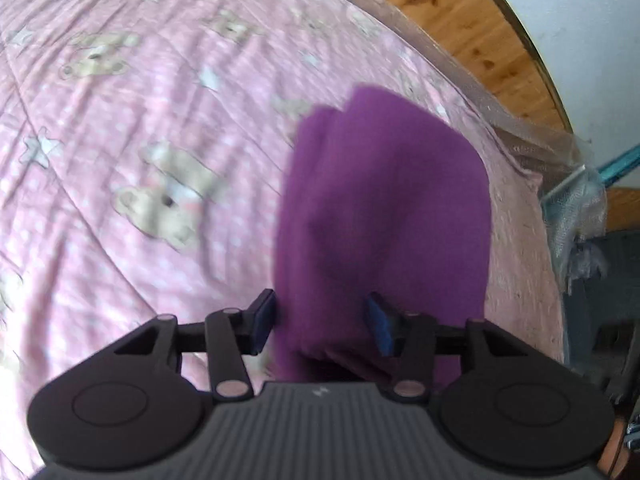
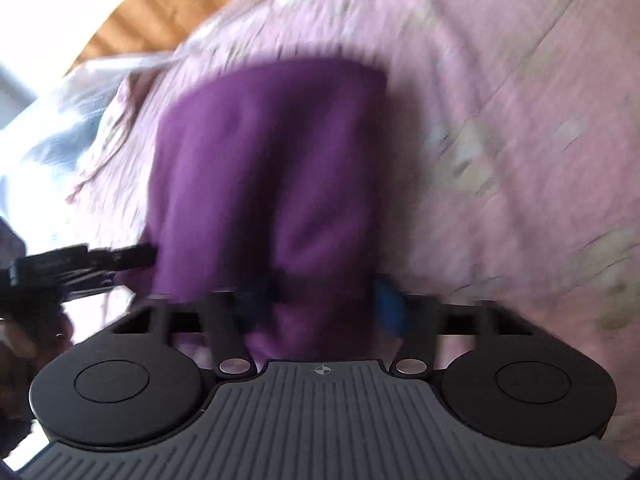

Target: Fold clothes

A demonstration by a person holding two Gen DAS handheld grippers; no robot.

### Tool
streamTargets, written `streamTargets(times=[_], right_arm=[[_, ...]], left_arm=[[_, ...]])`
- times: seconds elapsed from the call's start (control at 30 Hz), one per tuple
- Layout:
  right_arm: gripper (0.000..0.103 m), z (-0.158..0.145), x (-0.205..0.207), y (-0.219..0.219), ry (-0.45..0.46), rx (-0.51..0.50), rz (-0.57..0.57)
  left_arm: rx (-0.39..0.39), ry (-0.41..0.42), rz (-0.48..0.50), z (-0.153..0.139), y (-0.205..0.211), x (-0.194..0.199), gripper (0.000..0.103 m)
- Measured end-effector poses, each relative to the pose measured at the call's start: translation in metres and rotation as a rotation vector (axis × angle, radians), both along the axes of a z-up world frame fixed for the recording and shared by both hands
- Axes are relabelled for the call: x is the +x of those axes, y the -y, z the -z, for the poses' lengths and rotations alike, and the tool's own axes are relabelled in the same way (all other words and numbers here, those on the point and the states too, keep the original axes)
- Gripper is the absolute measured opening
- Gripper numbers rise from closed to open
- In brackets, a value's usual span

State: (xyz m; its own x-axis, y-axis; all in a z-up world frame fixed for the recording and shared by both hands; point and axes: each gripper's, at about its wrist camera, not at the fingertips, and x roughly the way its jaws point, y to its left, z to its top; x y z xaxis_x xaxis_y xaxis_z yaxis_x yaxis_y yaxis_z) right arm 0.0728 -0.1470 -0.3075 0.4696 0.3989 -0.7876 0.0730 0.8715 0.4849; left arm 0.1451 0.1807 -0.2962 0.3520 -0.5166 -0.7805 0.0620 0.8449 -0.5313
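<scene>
A folded purple garment (image 1: 384,208) hangs over the pink bedspread (image 1: 120,120) near its right edge. My left gripper (image 1: 320,322) has its blue-padded fingers on either side of the thick cloth bundle and is shut on it. In the right wrist view the same purple garment (image 2: 272,168) hangs between my right gripper (image 2: 326,300), whose fingers are also shut on it. The left gripper (image 2: 80,264) shows at the left edge of that view, touching the cloth's side. Both views are blurred by motion.
The pink bedspread (image 2: 520,120) carries a bear and star print. A wooden bed frame (image 1: 480,40) and white wall (image 1: 580,20) lie beyond the bed's edge. A plastic-wrapped corner (image 1: 576,208) and dark floor items sit at the right.
</scene>
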Motion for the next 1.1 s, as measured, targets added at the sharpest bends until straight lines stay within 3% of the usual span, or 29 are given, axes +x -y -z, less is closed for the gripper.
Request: streamTargets(times=[0.03, 0.13, 0.17, 0.23, 0.3, 0.33, 0.4, 0.47, 0.53, 0.6, 0.7, 0.77, 0.83, 0.9, 0.93, 0.97, 1.03, 1.1], right_arm=[[0.024, -0.002, 0.005, 0.004, 0.001, 0.033, -0.017], [0.013, -0.031, 0.026, 0.009, 0.058, -0.027, -0.163], [0.012, -0.046, 0.035, 0.011, 0.096, -0.097, -0.225], [0.011, -0.060, 0.058, 0.022, 0.142, -0.259, -0.244], [0.010, -0.075, 0.081, 0.033, 0.189, -0.421, -0.263], [0.019, -0.081, 0.092, 0.039, 0.209, -0.495, -0.267], [0.025, -0.078, 0.099, 0.066, 0.179, -0.432, -0.134], [0.025, -0.091, 0.075, 0.077, 0.225, -0.354, 0.003], [0.025, -0.099, 0.041, 0.074, 0.267, -0.183, 0.066], [0.025, -0.086, 0.016, 0.050, 0.251, -0.029, 0.082], [0.025, -0.053, -0.007, 0.008, 0.200, 0.125, 0.080], [0.021, -0.015, -0.006, -0.011, 0.117, 0.098, 0.103], [0.008, 0.010, -0.011, -0.012, 0.061, 0.063, 0.137], [0.018, 0.007, -0.022, -0.003, 0.062, 0.114, 0.180], [0.044, -0.001, -0.027, 0.004, 0.077, 0.121, 0.204], [0.070, -0.008, -0.035, 0.013, 0.111, 0.116, 0.249], [0.086, -0.019, -0.048, 0.030, 0.161, 0.118, 0.338], [0.086, -0.009, -0.045, 0.043, 0.132, 0.159, 0.409]], left_arm=[[0.001, -0.008, 0.012, -0.002, 0.007, -0.004, 0.046], [-0.051, -0.047, 0.041, -0.007, 0.032, -0.028, 0.037], [-0.079, -0.060, 0.082, -0.008, 0.048, -0.036, 0.033], [-0.114, -0.050, 0.233, -0.013, 0.094, -0.051, 0.033], [-0.099, -0.010, 0.350, -0.021, 0.126, -0.062, 0.033], [-0.089, 0.014, 0.389, -0.026, 0.133, -0.065, 0.033], [-0.089, 0.067, 0.416, -0.039, 0.122, -0.063, 0.033], [-0.104, 0.124, 0.352, -0.054, 0.088, -0.051, 0.033], [-0.103, 0.160, 0.246, -0.065, 0.050, -0.025, 0.036], [-0.065, 0.178, 0.192, -0.065, 0.027, 0.005, 0.036], [0.029, 0.178, 0.254, -0.044, 0.032, 0.050, 0.036], [0.104, 0.148, 0.354, -0.026, 0.043, 0.063, 0.035], [0.142, 0.127, 0.441, -0.017, 0.047, 0.072, 0.036], [0.092, 0.163, 0.453, -0.034, 0.036, 0.078, 0.037], [0.064, 0.193, 0.445, -0.044, 0.029, 0.082, 0.046], [0.051, 0.221, 0.426, -0.051, 0.024, 0.092, 0.062], [0.053, 0.260, 0.385, -0.057, 0.021, 0.118, 0.075], [0.055, 0.228, 0.378, -0.048, 0.029, 0.149, 0.077]])
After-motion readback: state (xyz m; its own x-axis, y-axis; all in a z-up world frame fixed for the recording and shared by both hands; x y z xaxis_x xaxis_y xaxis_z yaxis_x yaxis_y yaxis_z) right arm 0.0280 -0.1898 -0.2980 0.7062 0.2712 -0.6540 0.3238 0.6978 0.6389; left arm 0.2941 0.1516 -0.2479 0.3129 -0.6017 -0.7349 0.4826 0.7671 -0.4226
